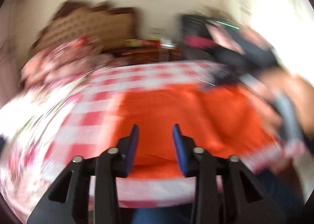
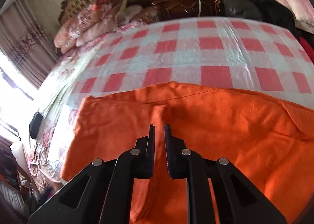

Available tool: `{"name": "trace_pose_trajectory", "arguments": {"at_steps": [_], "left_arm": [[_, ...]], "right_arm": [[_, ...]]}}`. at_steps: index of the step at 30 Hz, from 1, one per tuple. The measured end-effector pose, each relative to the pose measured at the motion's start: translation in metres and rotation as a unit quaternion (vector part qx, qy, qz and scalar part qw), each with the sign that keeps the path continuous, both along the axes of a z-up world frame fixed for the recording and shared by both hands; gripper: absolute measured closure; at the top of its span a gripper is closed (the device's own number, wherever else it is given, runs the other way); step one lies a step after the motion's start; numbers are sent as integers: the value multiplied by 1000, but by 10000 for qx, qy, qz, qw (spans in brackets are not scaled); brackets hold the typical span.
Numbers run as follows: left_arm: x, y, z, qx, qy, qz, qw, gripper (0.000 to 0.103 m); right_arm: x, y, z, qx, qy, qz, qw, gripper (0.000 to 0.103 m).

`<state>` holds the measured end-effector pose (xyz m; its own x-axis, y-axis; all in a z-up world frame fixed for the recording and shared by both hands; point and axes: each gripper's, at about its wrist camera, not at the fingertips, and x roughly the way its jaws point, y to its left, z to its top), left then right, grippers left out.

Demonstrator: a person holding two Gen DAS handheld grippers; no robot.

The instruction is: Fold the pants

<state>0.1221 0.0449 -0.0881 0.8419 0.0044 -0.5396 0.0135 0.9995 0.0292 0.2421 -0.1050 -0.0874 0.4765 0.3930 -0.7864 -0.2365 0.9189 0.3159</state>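
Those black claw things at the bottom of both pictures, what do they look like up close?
Each is a black plastic two-finger gripper: left gripper, right gripper. Angular black linkage arms with triangular cut-outs carry round silver pivot pins. The fingers are flat plates faced with blue pads. No cables or markings show.

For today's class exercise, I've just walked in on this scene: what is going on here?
A person holding a gripper in each hand is folding orange pants spread on a red-and-white checked cover over a bed. The left gripper hangs above the pants, jaws apart, nothing between them; its view is badly blurred. The right gripper points down at the cloth with its jaws only narrowly apart, and no fabric looks pinched. The pants lie flat, some wrinkles remaining.
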Motion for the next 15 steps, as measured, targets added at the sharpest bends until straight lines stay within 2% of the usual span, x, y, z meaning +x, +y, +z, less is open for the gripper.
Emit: {"name": "trace_pose_trajectory", "arguments": {"at_steps": [2,3,5,6,7,9,12,15], "left_arm": [[17,29,-6,-137,210,326,9992,67],[29,38,-12,-252,436,293,9983,67],[45,51,-23,-562,847,246,9945,73],[50,57,-29,-611,987,276,9929,82],[52,60,-36,-663,1143,318,9907,85],[56,70,-53,-875,1541,351,9835,85],[53,69,-49,-612,1467,371,9866,86],[55,64,-38,-406,1160,324,9919,85]], "right_arm": [[-21,19,-2,-152,-143,262,9994,88],[-31,30,-7,-290,-177,361,9988,88],[-46,44,-22,-563,-85,456,9973,88],[-50,45,-27,-665,-42,485,9966,89],[-54,49,-32,-826,-19,501,9953,88],[-59,50,-39,-1004,-38,545,9934,89],[-65,55,-40,-1242,-166,649,9900,89],[-68,60,-40,-1451,-232,654,9870,89]]}}
